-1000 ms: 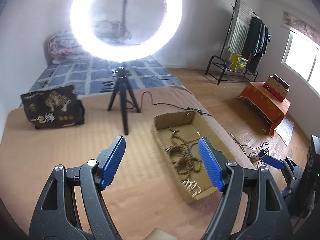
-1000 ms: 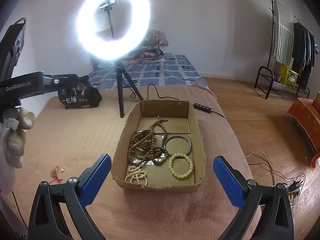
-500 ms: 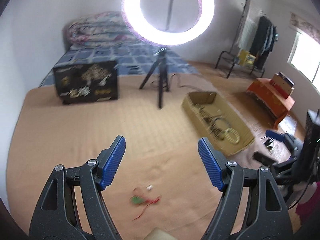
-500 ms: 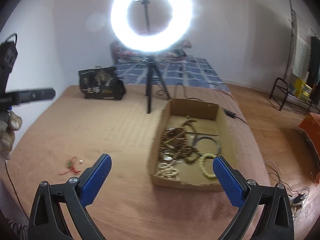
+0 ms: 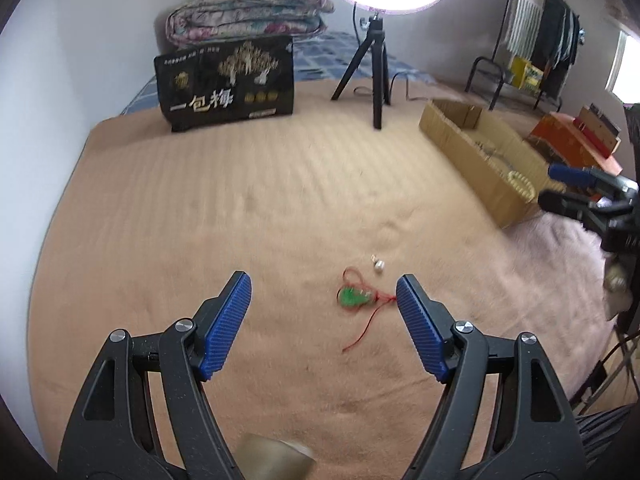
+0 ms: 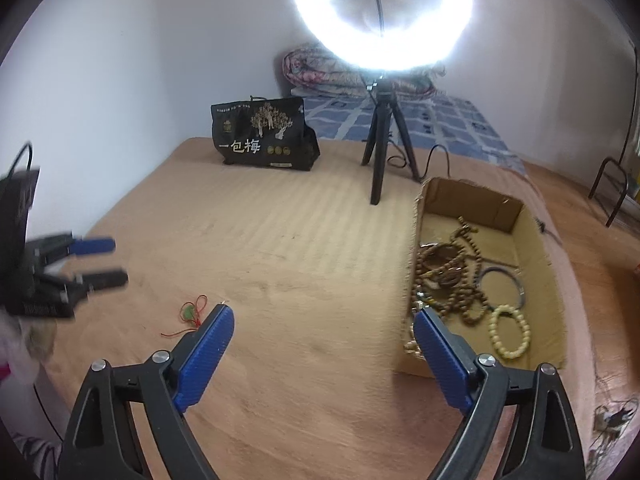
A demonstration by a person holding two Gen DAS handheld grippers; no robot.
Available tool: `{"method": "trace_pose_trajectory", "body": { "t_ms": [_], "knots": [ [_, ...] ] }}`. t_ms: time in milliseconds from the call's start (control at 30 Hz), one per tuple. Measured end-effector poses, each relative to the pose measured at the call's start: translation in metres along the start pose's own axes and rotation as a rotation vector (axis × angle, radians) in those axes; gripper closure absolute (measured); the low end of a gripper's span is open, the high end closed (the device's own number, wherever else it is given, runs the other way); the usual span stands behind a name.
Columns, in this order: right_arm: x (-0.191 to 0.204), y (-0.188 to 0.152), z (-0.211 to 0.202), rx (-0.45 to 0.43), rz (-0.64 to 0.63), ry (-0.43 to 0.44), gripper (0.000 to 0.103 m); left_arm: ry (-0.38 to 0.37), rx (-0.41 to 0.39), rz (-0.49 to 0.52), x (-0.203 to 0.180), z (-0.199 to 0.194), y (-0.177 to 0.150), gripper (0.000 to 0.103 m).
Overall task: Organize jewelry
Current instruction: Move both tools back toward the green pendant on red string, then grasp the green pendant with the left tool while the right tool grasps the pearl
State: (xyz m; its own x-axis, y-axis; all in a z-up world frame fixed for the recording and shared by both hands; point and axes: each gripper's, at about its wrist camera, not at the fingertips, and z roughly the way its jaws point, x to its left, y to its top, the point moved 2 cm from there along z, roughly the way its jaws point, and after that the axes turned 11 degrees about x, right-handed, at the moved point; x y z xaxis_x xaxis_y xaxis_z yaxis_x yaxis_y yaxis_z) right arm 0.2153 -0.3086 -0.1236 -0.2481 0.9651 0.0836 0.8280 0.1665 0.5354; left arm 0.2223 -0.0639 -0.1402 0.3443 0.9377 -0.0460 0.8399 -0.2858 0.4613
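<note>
A green pendant on a red cord (image 5: pixel 355 297) lies on the tan bed cover, with a small pearl-like bead (image 5: pixel 378 266) just beyond it. My left gripper (image 5: pixel 323 298) is open and empty, hovering with the pendant between its fingertips, nearer the right one. The pendant also shows in the right wrist view (image 6: pixel 188 313). A cardboard box (image 6: pixel 520 216) holds several bead bracelets and bangles (image 6: pixel 452 268). My right gripper (image 6: pixel 324 328) is open and empty, left of the box.
A ring light on a black tripod (image 6: pixel 380 148) stands behind the box. A black printed bag (image 5: pixel 228 84) sits at the back of the bed. A folded quilt (image 5: pixel 248 8) lies against the wall. The box also shows at right (image 5: pixel 460 140).
My left gripper has swung left and down from the box to the pendant. My right gripper has turned left, so the box now sits at its right.
</note>
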Motion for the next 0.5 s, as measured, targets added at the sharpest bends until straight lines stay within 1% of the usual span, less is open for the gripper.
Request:
{"method": "trace_pose_trajectory", "body": {
  "t_ms": [67,100,233,367,433,467,500],
  "knots": [
    [0.002,0.001,0.008,0.012,0.010,0.008,0.012,0.008,0.014,-0.005,-0.004,0.007,-0.007,0.026],
    [0.003,0.002,0.010,0.017,0.013,0.012,0.014,0.003,0.017,-0.009,-0.006,0.010,-0.010,0.026],
    [0.006,0.005,0.024,0.042,0.027,0.043,0.020,-0.037,0.033,0.013,-0.018,0.025,-0.016,0.026],
    [0.008,0.008,0.039,0.077,0.037,0.094,0.031,-0.074,0.051,-0.010,-0.022,0.042,-0.018,0.026],
    [0.011,0.009,0.048,0.103,0.036,0.127,0.036,-0.098,0.060,-0.021,-0.024,0.048,-0.017,0.029],
    [0.013,0.009,0.053,0.118,0.033,0.141,0.039,-0.095,0.066,-0.021,-0.025,0.052,-0.015,0.035],
    [0.014,0.010,0.057,0.127,0.031,0.148,0.043,-0.089,0.067,-0.021,-0.026,0.056,-0.014,0.037]
  ]
}}
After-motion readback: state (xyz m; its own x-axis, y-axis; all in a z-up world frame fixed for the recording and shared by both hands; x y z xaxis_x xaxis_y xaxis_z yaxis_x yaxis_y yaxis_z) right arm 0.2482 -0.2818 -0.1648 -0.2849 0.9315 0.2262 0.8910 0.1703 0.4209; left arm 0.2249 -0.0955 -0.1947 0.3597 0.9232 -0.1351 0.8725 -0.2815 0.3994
